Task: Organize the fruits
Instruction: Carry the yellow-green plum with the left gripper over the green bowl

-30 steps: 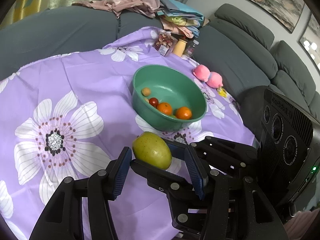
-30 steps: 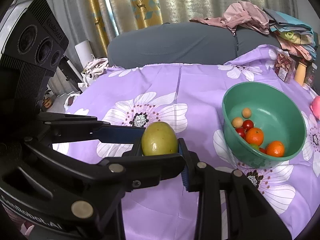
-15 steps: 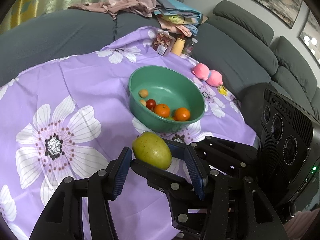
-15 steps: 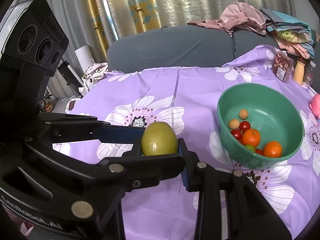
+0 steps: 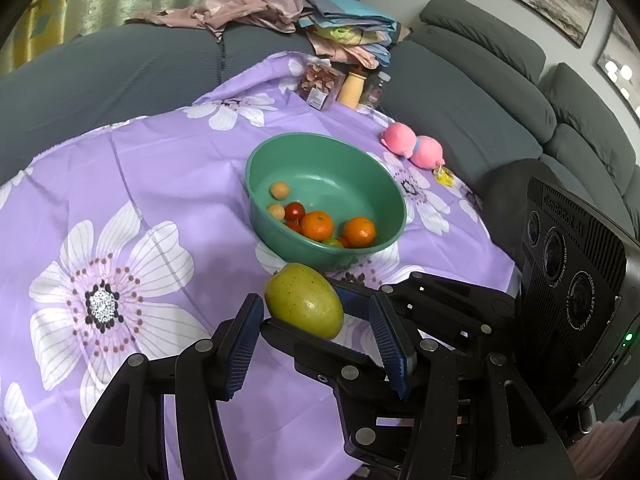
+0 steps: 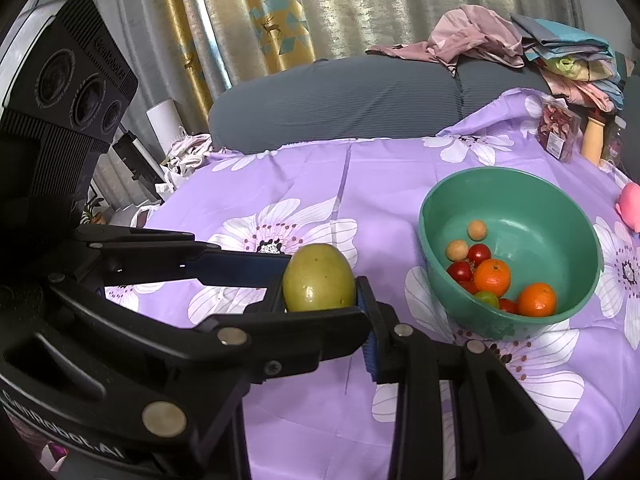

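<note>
Left wrist view
Left gripper [image 5: 316, 312]: released; its two blue pads stand apart on either side of the fruit, and neither visibly presses on it.
Right gripper [image 5: 296, 314]: reaches in from the right and crosses between the left fingers; one black finger runs in front of the fruit, and a blue pad shows behind it.
Mango [image 5: 304, 304]: green-yellow and lying lengthwise across the grip, lifted off the purple flowered cloth [image 5: 160, 168]. It is just in front of the bowl.
Green bowl [image 5: 250, 176]: sits on the cloth and holds two oranges [image 5: 317, 225], some cherry tomatoes [image 5: 295, 211] and two small tan fruits. The far half of its floor is bare, which looks like room enough for the mango.
Pink toy [image 5: 412, 146]: lies beyond the bowl near the cloth's edge, no part of the sorting.

Right wrist view
Right gripper: clenched on the mango, with a pad on each of its narrower sides. This is probably why the fruit sits steady with its long axis across the jaws.
Left gripper: comes in from the left under its camera block. One finger reaches the mango's near end, but I cannot tell whether it touches.
Mango's place: in the air to the left of the bowl, at about rim height, not yet over the opening.
Step in hand, as I judge it: carrying the mango to join the fruit in the bowl. The loose left gripper is close by as a guard or a helper.
Next move calls for: travel to the right over the rim, then a low release so the mango does not knock the oranges.
</note>
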Demonstrator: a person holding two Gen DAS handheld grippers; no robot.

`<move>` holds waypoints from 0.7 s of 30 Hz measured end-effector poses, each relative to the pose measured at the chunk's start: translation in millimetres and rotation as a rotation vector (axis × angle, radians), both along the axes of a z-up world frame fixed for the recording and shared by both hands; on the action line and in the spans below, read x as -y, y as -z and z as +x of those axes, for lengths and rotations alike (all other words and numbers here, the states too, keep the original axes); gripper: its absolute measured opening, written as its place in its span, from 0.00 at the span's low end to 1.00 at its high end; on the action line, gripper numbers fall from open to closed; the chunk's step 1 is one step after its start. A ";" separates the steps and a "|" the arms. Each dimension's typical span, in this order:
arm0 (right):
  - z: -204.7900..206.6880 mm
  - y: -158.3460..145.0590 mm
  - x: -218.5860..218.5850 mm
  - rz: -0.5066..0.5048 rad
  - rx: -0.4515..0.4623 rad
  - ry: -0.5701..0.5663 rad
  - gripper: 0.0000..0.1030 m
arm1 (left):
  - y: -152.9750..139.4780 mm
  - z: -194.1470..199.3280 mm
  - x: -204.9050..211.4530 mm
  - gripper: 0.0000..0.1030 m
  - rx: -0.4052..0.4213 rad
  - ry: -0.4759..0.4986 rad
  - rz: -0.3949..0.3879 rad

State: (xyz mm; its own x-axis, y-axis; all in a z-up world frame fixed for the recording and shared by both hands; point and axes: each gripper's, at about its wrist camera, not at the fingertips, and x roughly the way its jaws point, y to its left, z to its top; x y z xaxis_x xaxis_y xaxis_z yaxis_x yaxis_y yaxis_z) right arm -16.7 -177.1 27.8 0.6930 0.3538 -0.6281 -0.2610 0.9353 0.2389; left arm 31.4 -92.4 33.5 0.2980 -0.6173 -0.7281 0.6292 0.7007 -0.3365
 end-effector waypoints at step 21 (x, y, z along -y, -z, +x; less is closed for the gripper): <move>3.7 3.9 20.6 0.034 0.005 0.025 0.34 | -2.1 2.7 23.7 0.54 0.007 0.017 0.040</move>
